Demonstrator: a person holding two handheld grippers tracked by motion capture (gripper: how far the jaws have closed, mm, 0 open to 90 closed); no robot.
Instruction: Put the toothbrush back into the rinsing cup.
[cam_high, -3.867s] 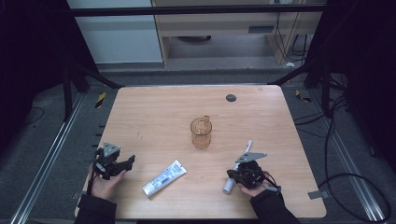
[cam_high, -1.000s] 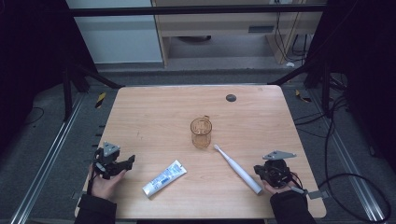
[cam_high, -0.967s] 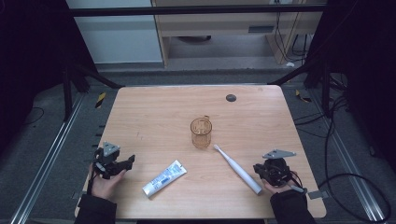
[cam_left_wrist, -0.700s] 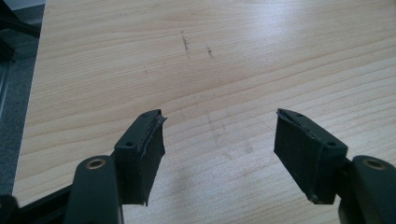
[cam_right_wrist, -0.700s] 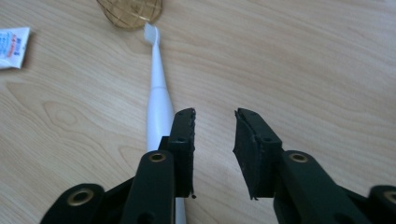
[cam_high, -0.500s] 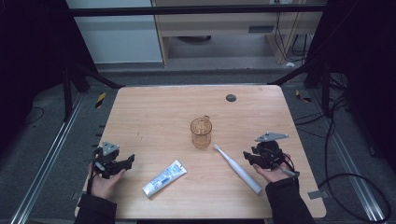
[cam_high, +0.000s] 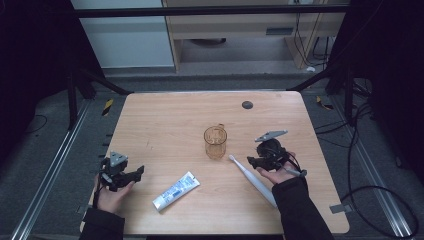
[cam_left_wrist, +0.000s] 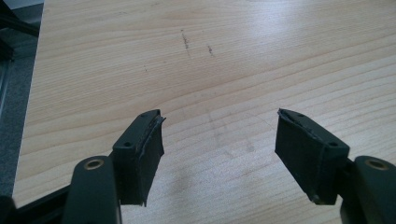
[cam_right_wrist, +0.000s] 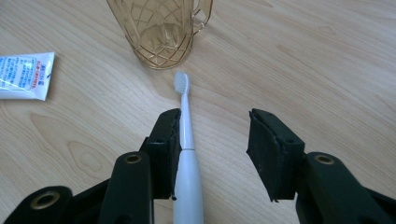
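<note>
The wooden worktop (cam_high: 165, 125) carries the same few things as half a second ago, and none of them has shifted; the amber cup (cam_high: 215, 142) stands upright near the middle, the toothpaste tube (cam_high: 175, 190) lies flat toward the near edge left of centre, and the white toothbrush (cam_high: 253, 174) lies slantwise just right of the cup, its bristle end pointing at the cup's foot but short of touching it; what has changed is the right tool (cam_high: 251, 161), which a second ago sat out near the right edge and has since come inward and forward, so that it now hangs over the toothbrush beside the cup; in the right gripper view its jaws stand wide apart, the toothbrush (cam_right_wrist: 186, 158) running up between them close against the left jaw, with the cup (cam_right_wrist: 159, 30) straight ahead and the tube (cam_right_wrist: 24, 75) off to the left; the left tool (cam_high: 131, 174) rests where it was at the near left of the worktop, jaws wide over bare wood and holding nothing.
</note>
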